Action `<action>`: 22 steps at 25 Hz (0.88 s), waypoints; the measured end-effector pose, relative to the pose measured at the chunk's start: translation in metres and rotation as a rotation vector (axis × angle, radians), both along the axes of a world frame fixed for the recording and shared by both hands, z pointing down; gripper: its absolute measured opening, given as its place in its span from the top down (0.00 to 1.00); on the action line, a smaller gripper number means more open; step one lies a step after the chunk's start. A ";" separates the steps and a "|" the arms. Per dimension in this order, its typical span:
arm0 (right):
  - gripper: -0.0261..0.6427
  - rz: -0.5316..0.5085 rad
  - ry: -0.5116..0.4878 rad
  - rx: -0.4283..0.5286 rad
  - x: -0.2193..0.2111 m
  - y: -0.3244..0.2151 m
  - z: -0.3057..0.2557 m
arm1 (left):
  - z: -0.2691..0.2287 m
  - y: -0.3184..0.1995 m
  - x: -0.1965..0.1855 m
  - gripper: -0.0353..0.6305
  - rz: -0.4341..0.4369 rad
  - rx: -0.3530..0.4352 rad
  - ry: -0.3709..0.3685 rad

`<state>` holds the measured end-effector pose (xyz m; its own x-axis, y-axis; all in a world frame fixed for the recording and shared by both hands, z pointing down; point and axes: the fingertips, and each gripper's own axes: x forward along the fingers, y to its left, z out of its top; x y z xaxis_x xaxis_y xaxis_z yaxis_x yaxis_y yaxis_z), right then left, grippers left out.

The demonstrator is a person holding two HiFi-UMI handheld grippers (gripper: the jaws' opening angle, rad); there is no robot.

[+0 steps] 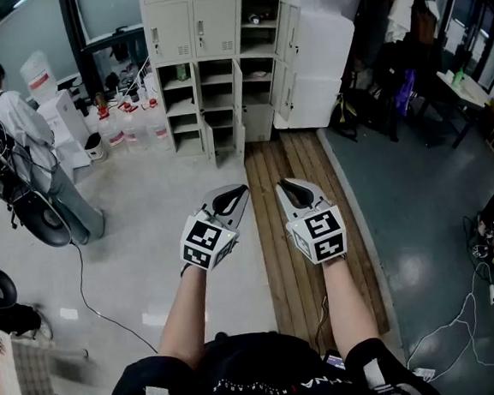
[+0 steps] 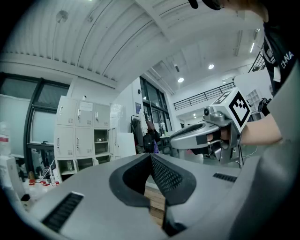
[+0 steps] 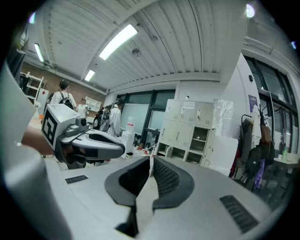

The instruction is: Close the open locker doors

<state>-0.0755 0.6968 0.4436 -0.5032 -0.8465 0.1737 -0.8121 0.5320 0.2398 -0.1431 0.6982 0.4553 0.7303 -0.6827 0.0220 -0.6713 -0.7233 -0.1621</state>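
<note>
At twelve o'clock in the head view, well apart from the person holding the tools, stands the bank of lockers (image 1: 215,57), with several doors hanging open: a pair low down near the floor (image 1: 211,141) and more up the right-hand column (image 1: 282,33). No door has been reached yet.

The left tongs (image 1: 240,192) and the right tongs (image 1: 287,188) are held side by side in front of the body, each with its tips pressed together and nothing between them.

The risks, as I judge them, lie mostly in the approach. The wooden planking (image 1: 305,222) runs from six o'clock towards the lockers, and its edge could catch a foot. A cable (image 1: 92,292) trails across the floor at eight o'clock. Water bottles (image 1: 134,129) crowd the lockers' left foot at eleven o'clock (easy to knock while stooping for the low doors). A bystander (image 1: 30,125) stands at ten o'clock, near enough to cross the path.

At the doors, closed tips pushing thin sheet metal may skid off. A door shoved hard could also bounce back open.
</note>
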 end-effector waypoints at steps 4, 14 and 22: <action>0.89 -0.003 -0.008 -0.004 0.003 0.007 0.005 | 0.006 0.005 0.004 0.91 -0.010 0.015 -0.016; 0.89 -0.006 -0.040 -0.009 0.005 0.007 0.006 | 0.006 0.004 0.009 0.91 -0.005 0.003 0.006; 0.89 -0.021 -0.064 -0.029 0.010 0.008 0.012 | 0.012 0.006 0.014 0.91 0.007 -0.023 0.032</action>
<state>-0.0656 0.7047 0.4553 -0.5320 -0.8304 0.1654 -0.8135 0.5555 0.1723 -0.1294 0.7041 0.4668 0.7354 -0.6775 0.0145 -0.6711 -0.7310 -0.1237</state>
